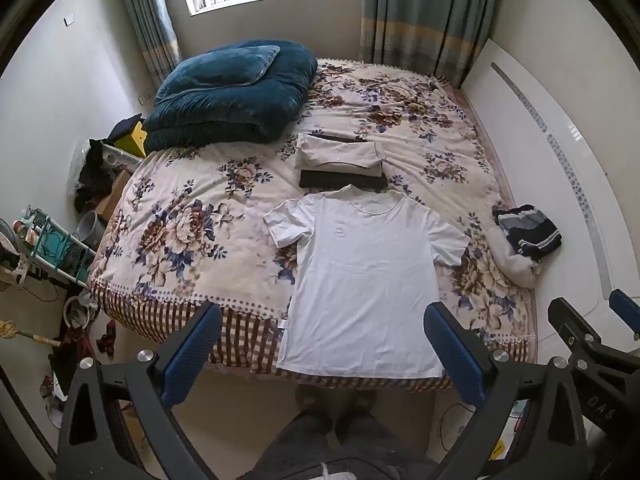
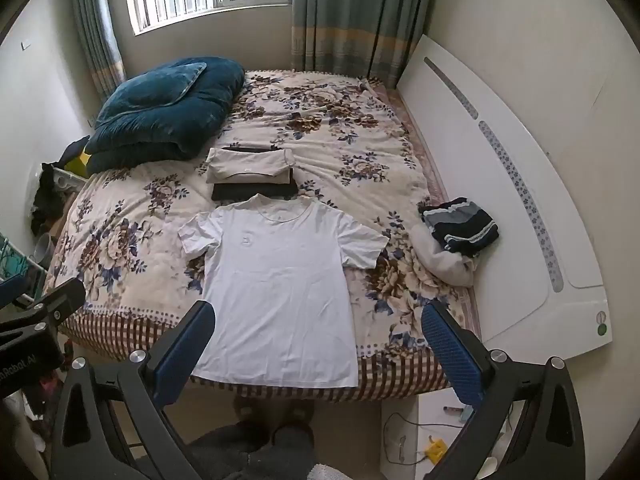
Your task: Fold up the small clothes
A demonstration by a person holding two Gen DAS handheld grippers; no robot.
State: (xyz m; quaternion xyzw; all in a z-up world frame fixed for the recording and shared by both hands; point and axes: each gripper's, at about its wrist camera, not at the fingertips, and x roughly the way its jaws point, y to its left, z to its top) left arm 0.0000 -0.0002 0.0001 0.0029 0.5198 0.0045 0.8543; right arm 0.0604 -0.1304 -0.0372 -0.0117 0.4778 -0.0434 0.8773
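Left wrist view: white T-shirt (image 1: 360, 280) spread flat, front up, on the near part of the bed (image 1: 180, 240), collar toward the window, hem reaching the bed's near edge. Left gripper (image 1: 322, 320) above the floor just short of that edge, jaws spread wide with nothing between them; blue pads frame the shirt's lower half. Just beyond the collar, a stack of folded clothes (image 1: 340, 156), pale pieces over a dark one. Teal quilt (image 1: 228, 96) bundled at the far left corner. Striped dark garment (image 1: 528, 232) on a crumpled white one by the headboard (image 1: 560, 208) at right. The right gripper's black frame shows at the right margin. Right wrist view: right gripper (image 2: 320, 326) likewise released and empty, pads either side of the shirt's hem area, not touching cloth. T-shirt (image 2: 276, 280) lies left of centre here; folded stack (image 2: 250, 168) beyond its collar, striped garment (image 2: 460, 228) well apart at right. The person's dark trouser legs (image 2: 256, 452) at the bottom edge.
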